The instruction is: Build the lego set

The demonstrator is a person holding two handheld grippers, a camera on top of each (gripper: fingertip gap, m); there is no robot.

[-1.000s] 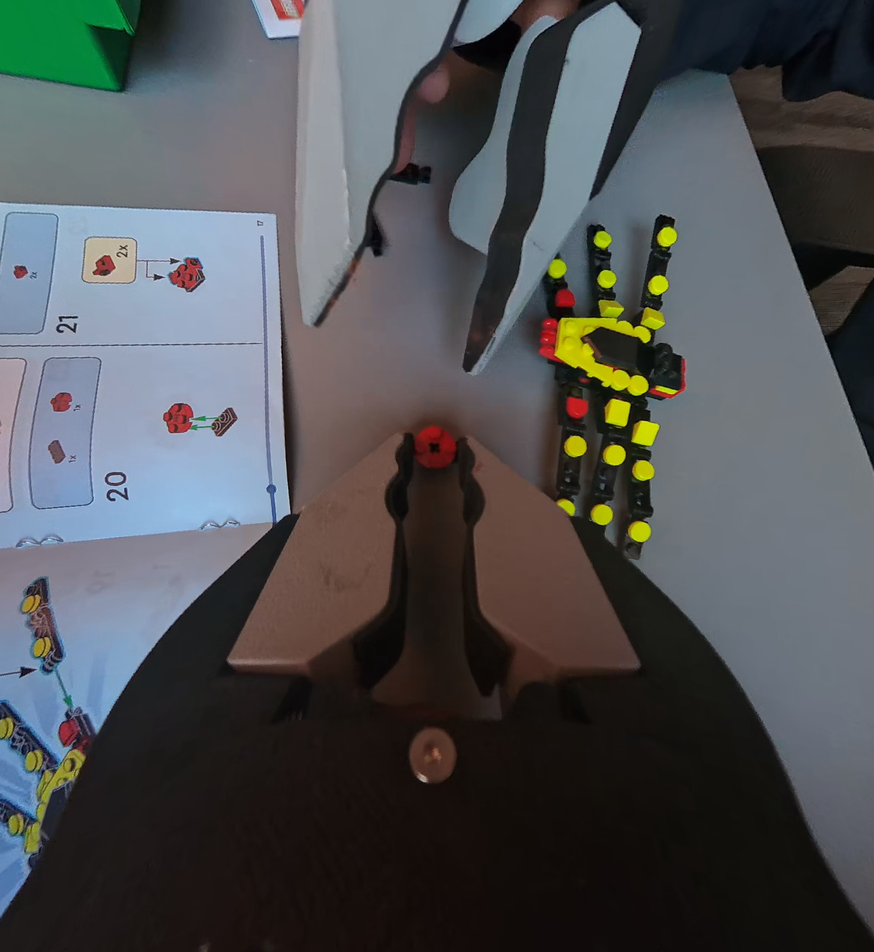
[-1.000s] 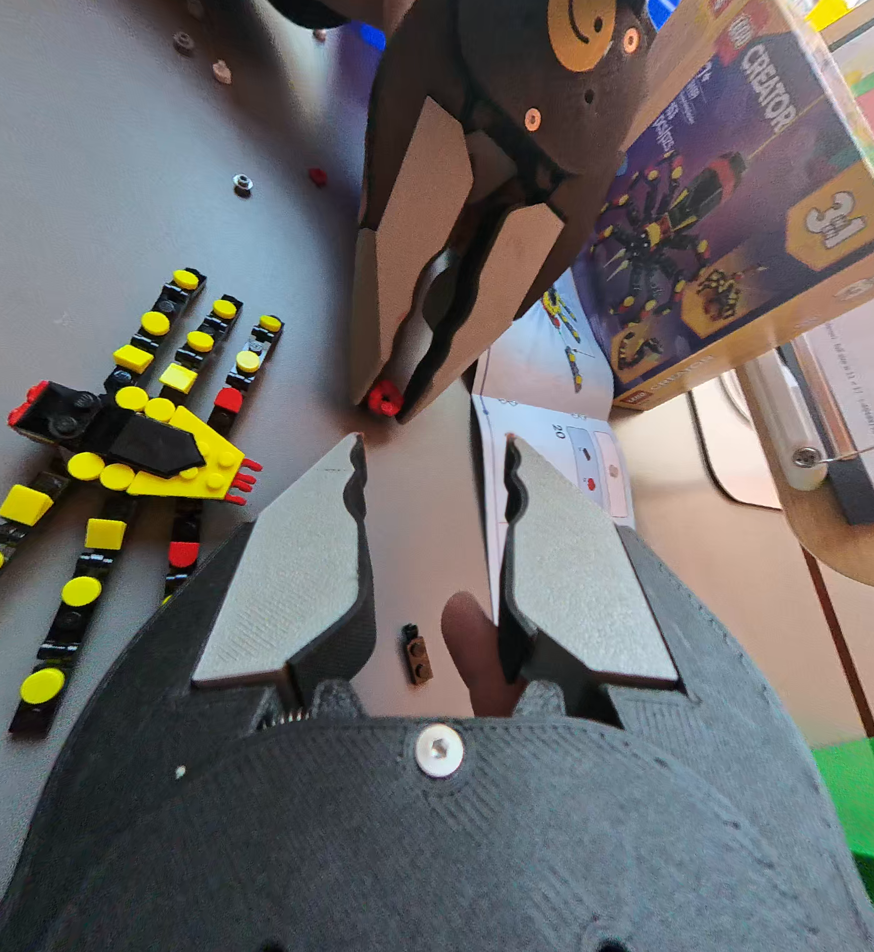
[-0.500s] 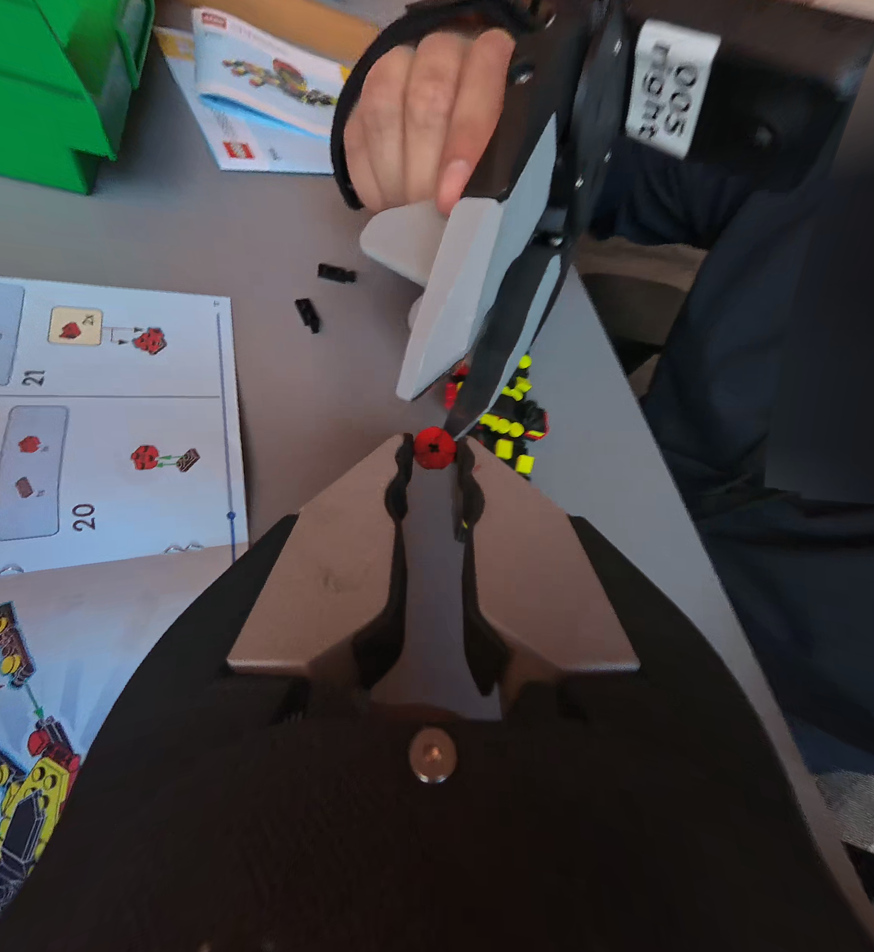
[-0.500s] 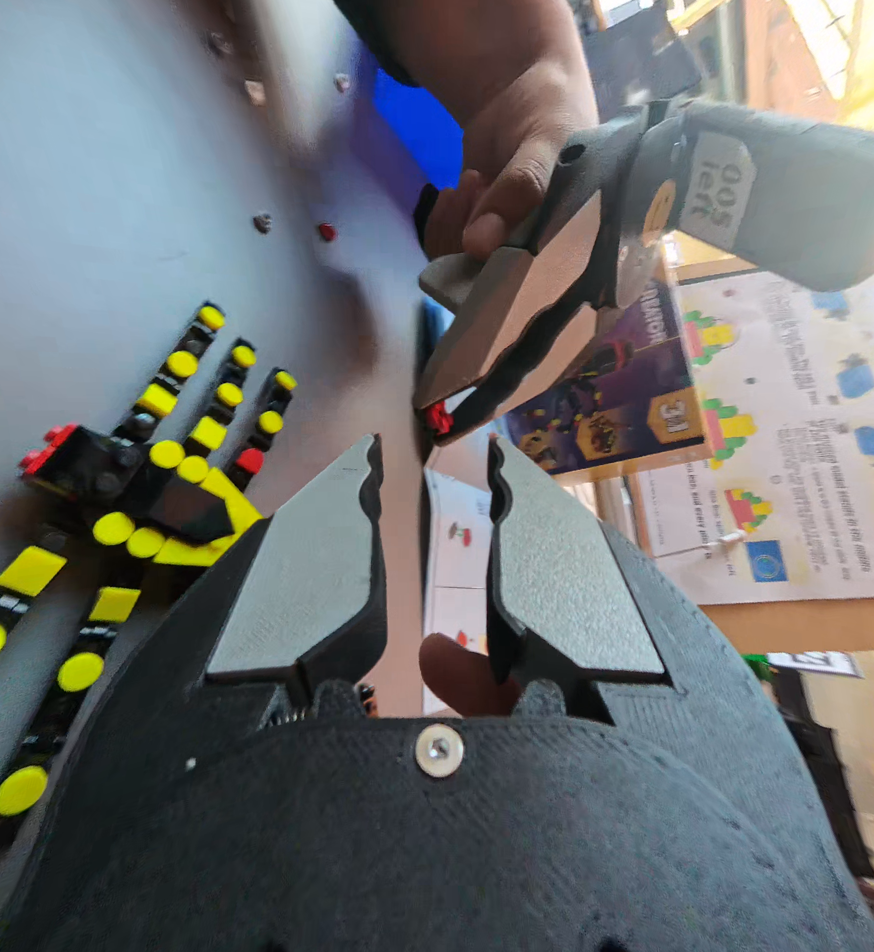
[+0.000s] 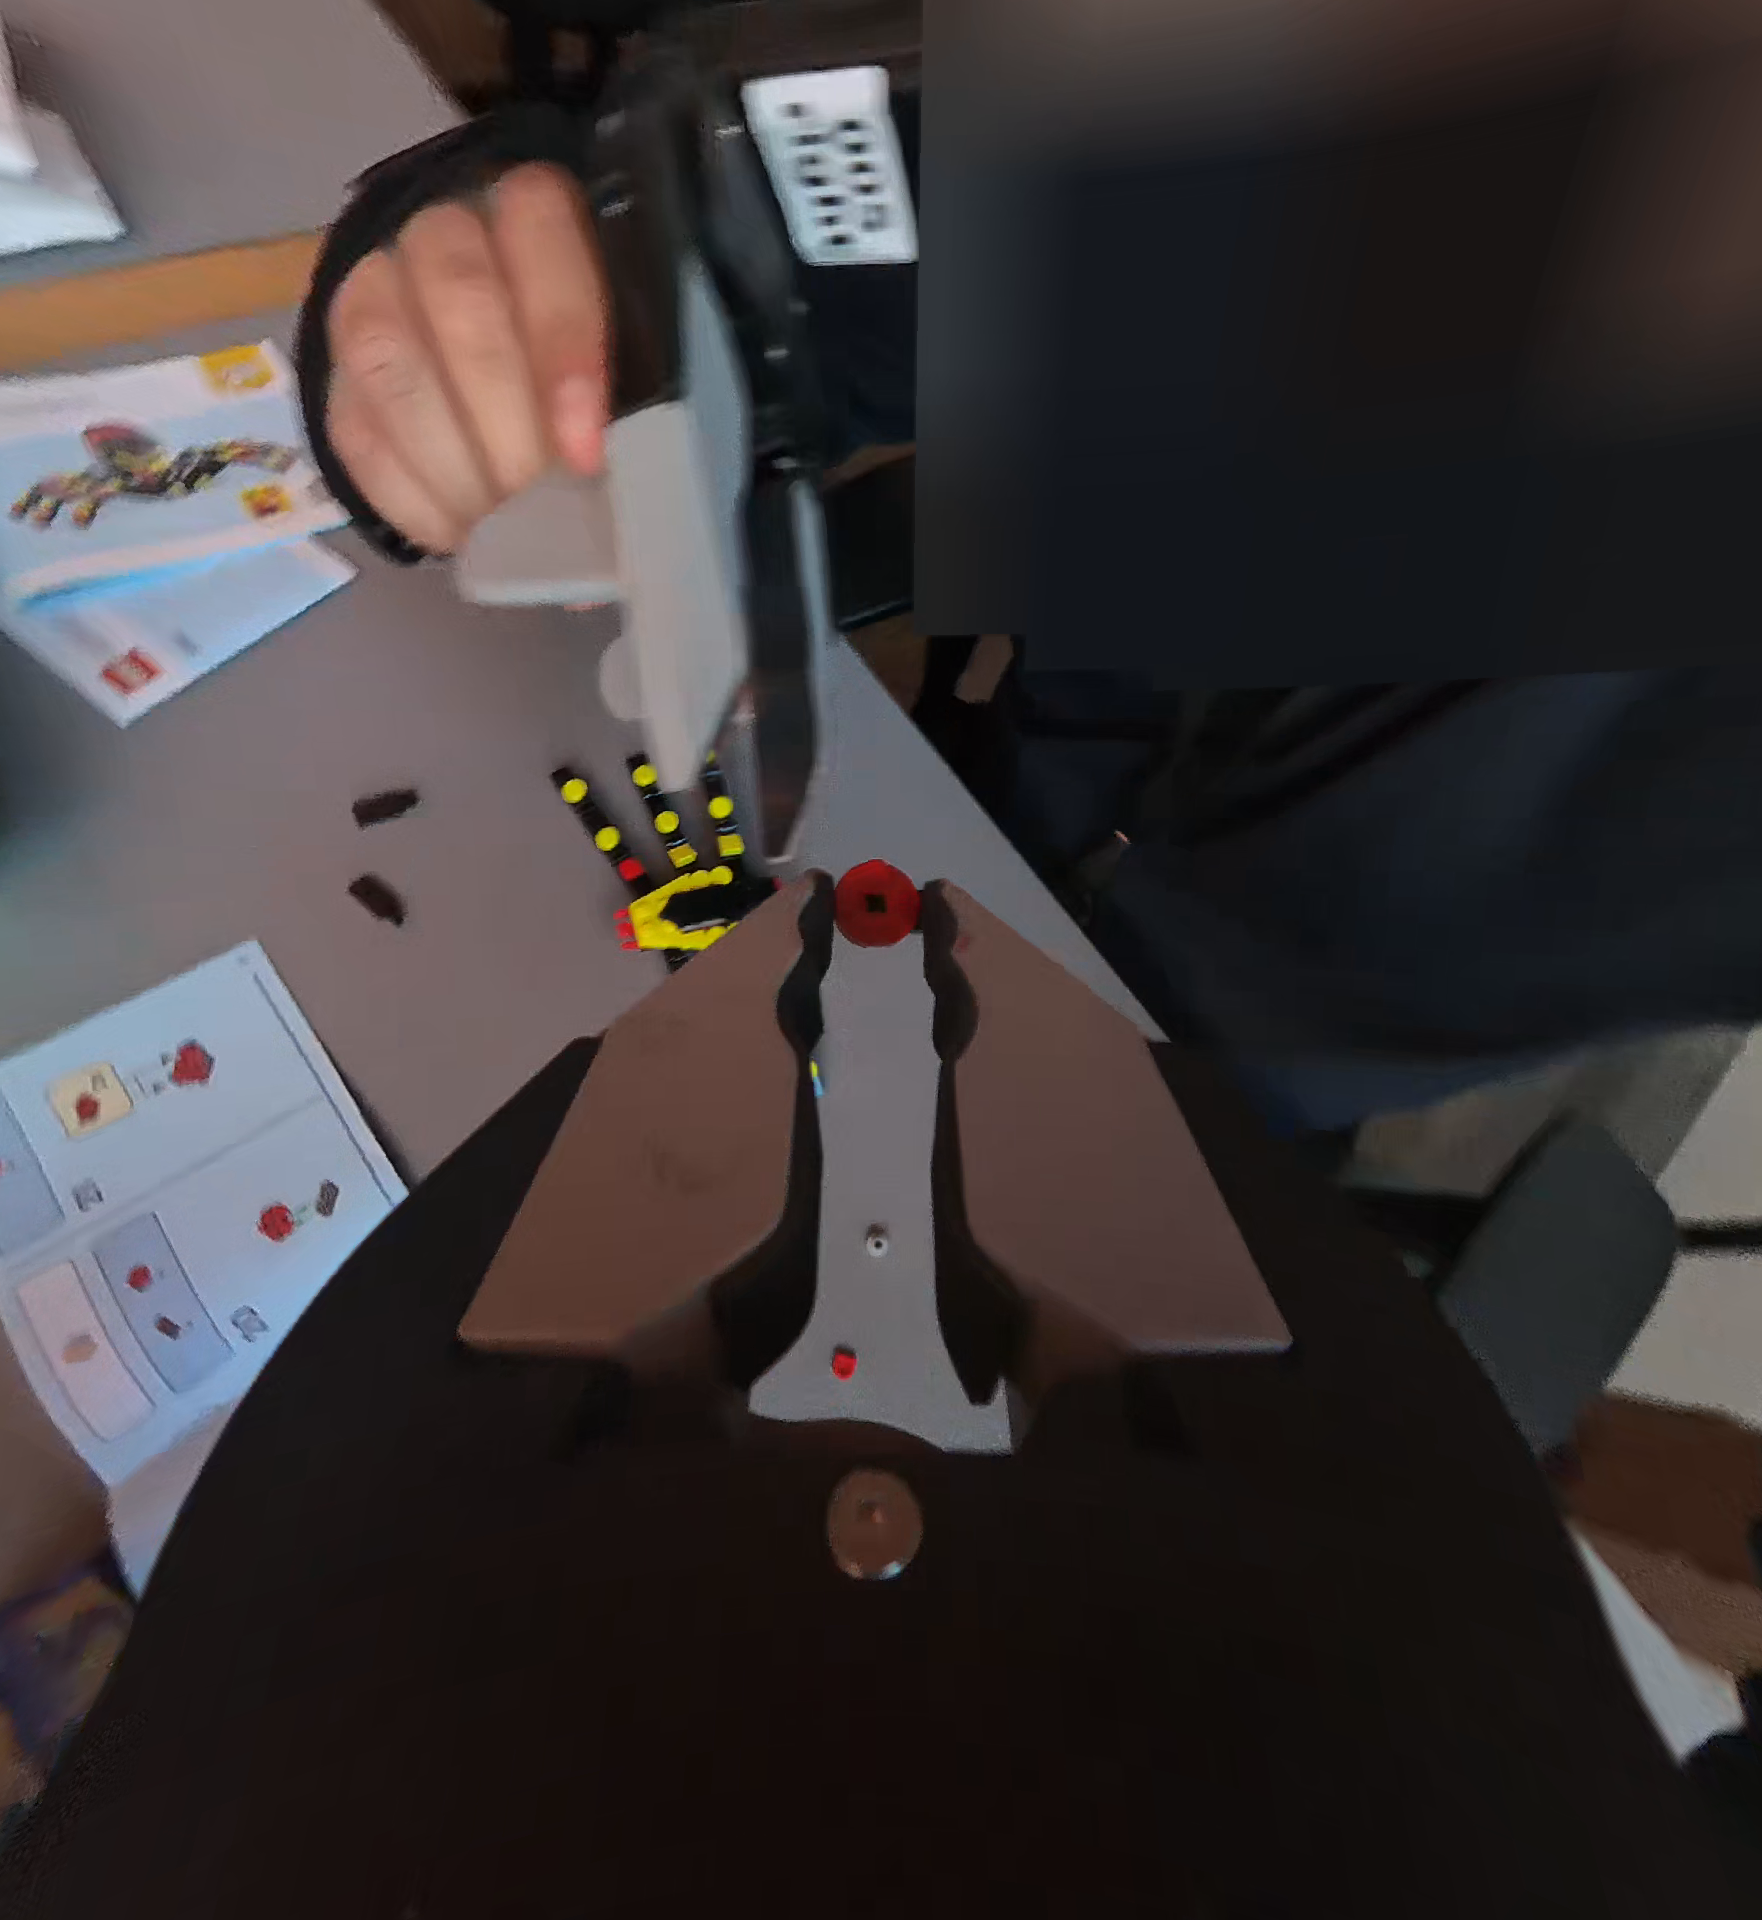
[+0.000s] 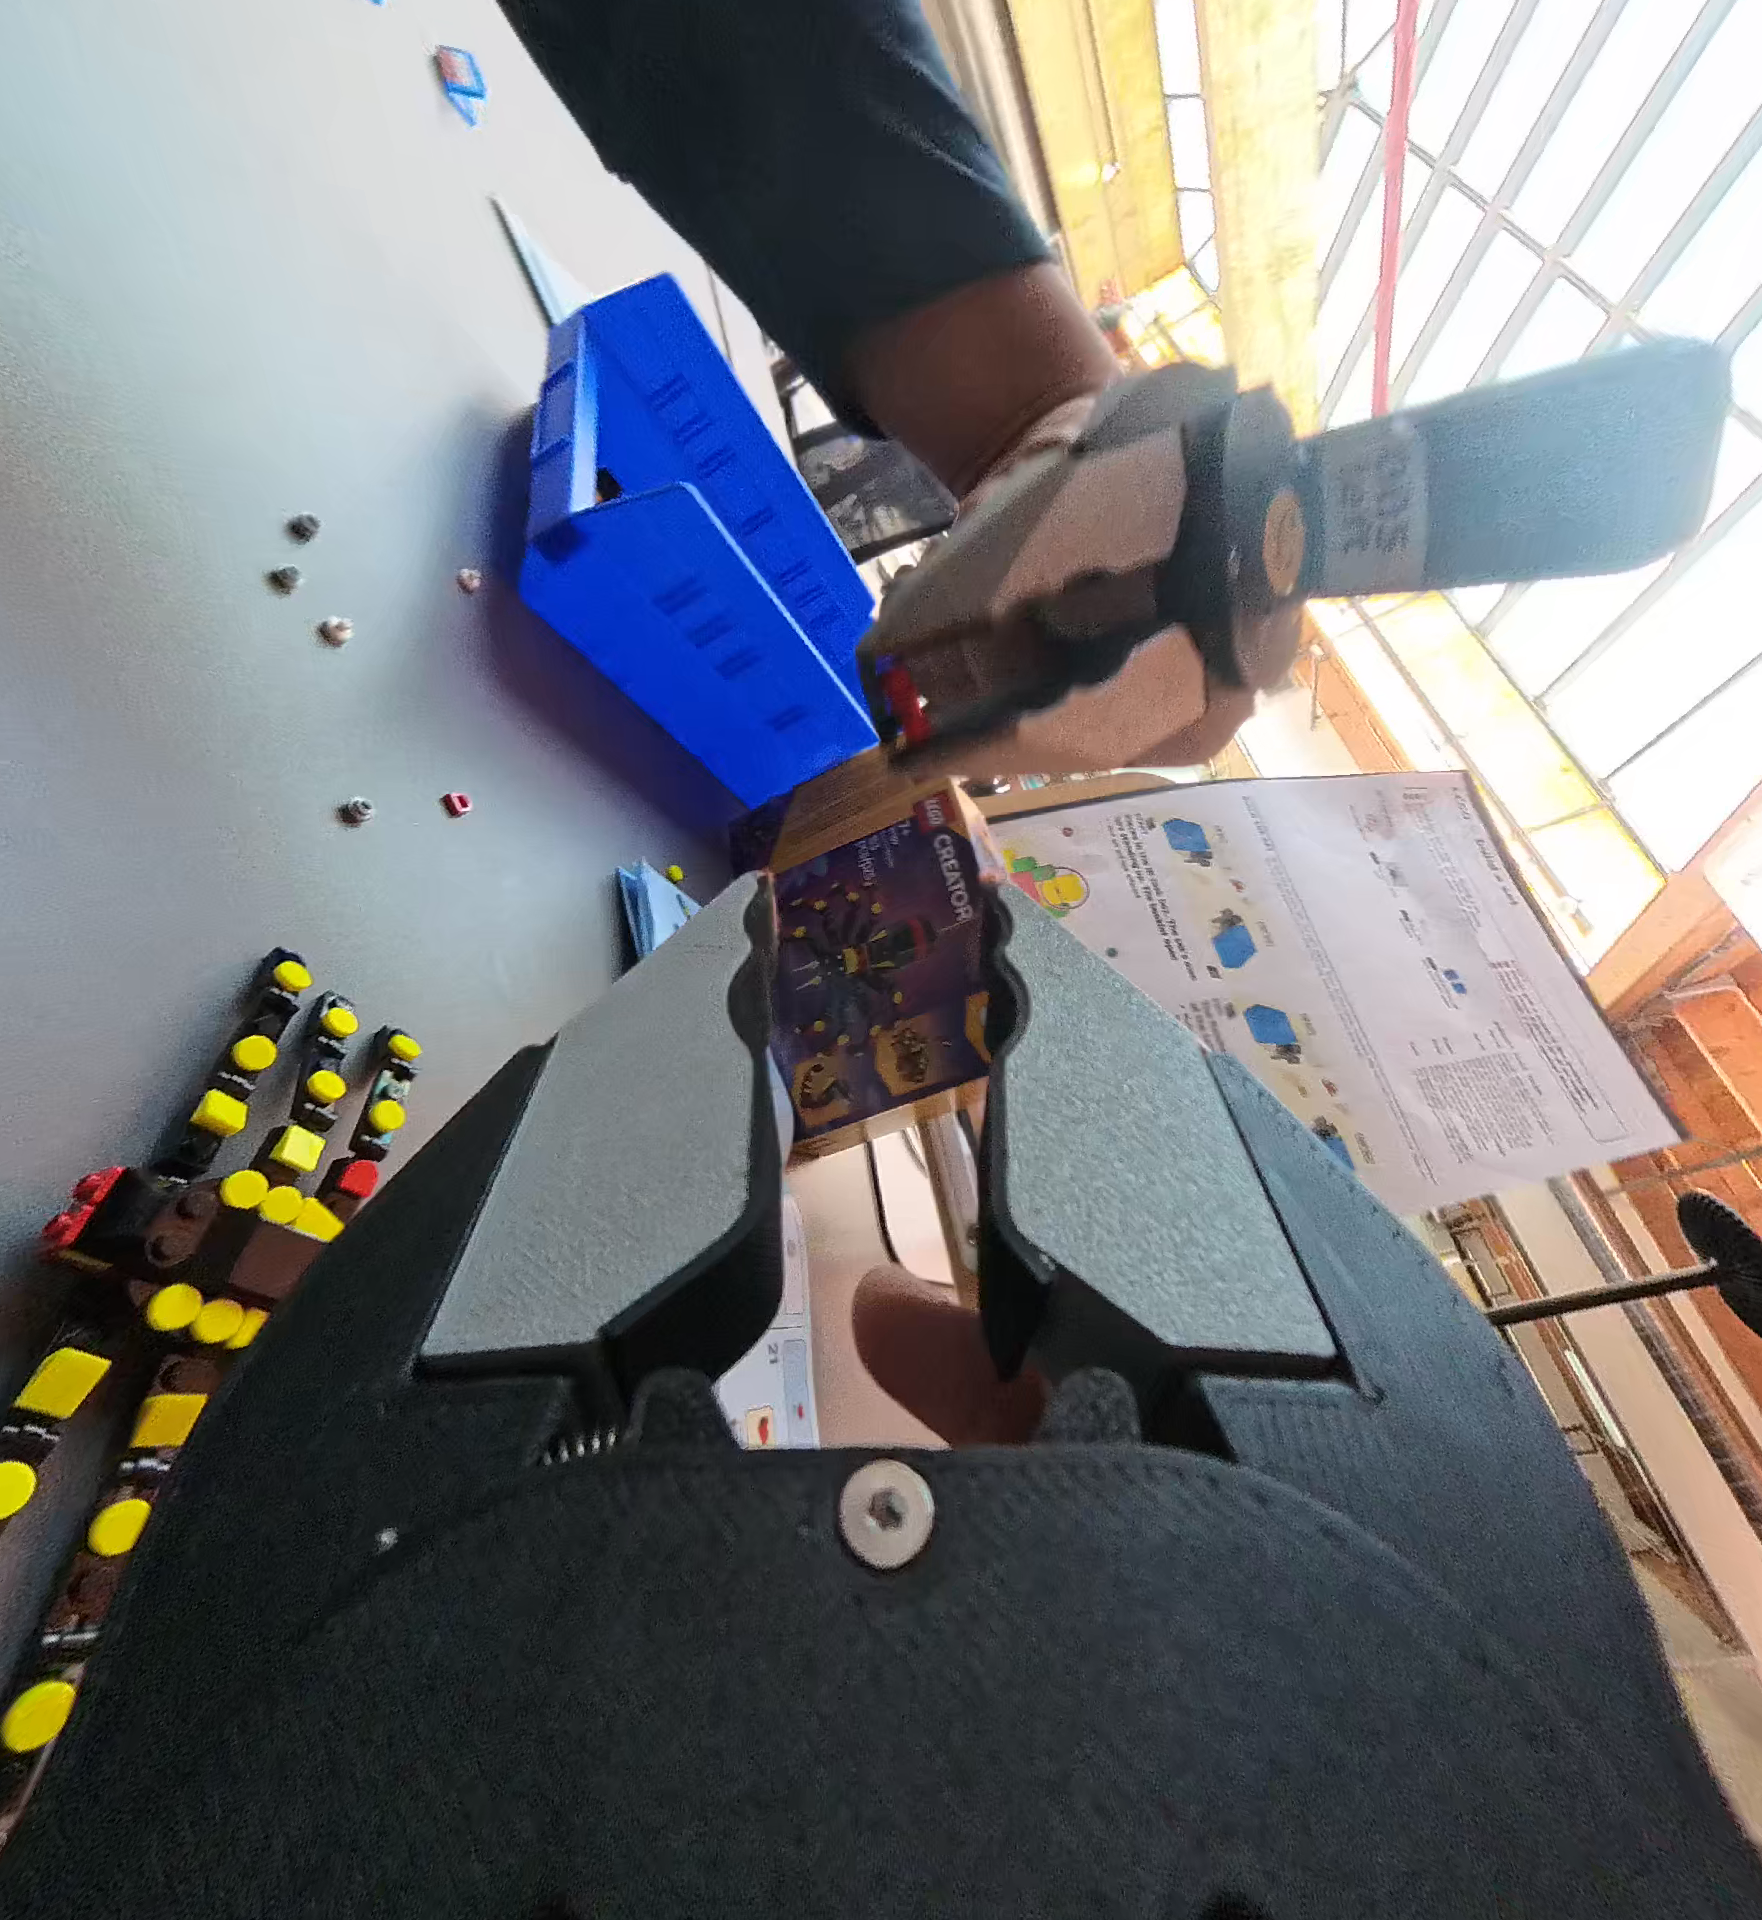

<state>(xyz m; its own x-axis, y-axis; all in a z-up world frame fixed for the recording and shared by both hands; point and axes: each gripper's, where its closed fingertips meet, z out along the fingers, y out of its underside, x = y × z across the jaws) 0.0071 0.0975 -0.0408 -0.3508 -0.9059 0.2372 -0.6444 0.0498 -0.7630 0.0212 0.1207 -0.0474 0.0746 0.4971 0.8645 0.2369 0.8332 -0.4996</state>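
Note:
My left gripper [image 5: 875, 906] is shut on a small round red piece [image 5: 877, 904] at its fingertips and holds it in the air above the grey table [image 5: 503, 966]. The right wrist view shows it too [image 6: 903, 696], raised above the blue bin. My right gripper [image 6: 882, 914] is open and empty, lifted off the table; in the left wrist view it [image 5: 742, 810] hangs just beyond the red piece. The black and yellow spider build [image 5: 669, 862] lies flat on the table below both grippers, and shows at the lower left of the right wrist view [image 6: 212, 1226].
An open instruction booklet [image 5: 160, 1174] lies at the left, a second booklet [image 5: 129, 520] farther back. Two small dark pieces [image 5: 385, 805] lie loose near the build. A blue bin [image 6: 679, 561], the set's box [image 6: 877, 987] and several loose small pieces [image 6: 337, 629] are on the table. Left and right tips are no more than a few centimetres apart.
Both grippers have risen away from the table and swung round. The left one still holds the red piece. The right one stays open and empty.

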